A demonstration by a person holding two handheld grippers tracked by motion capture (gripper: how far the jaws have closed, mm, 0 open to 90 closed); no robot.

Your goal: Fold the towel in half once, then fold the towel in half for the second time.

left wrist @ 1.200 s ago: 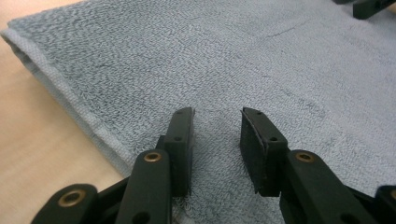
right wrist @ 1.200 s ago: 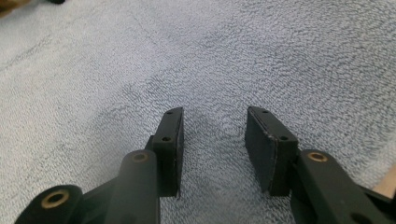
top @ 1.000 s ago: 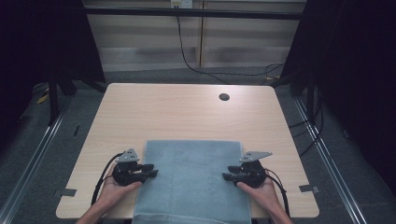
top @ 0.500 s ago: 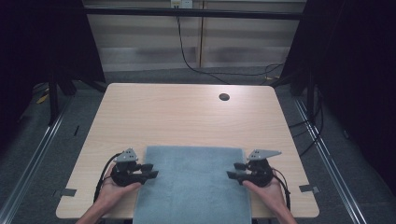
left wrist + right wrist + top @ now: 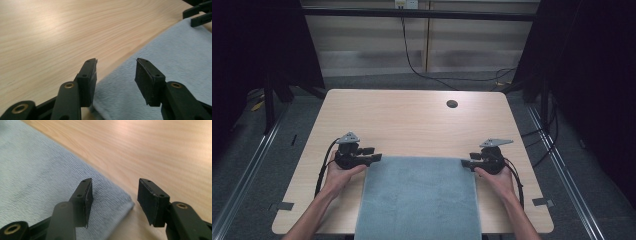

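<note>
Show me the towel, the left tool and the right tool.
towel (image 5: 419, 200), high view, middle of the grey-blue cloth.
left tool (image 5: 116, 72), left gripper view, gap between its open jaws, over the towel's corner.
right tool (image 5: 113, 195), right gripper view, gap between its open jaws, at the towel's corner.

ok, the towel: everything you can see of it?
The towel is grey-blue terry-like cloth, lying flat on the table and hanging over its near edge. The far edge is straight. Left tongs and right tongs stand open, one at each far corner, not clamped on it.
</note>
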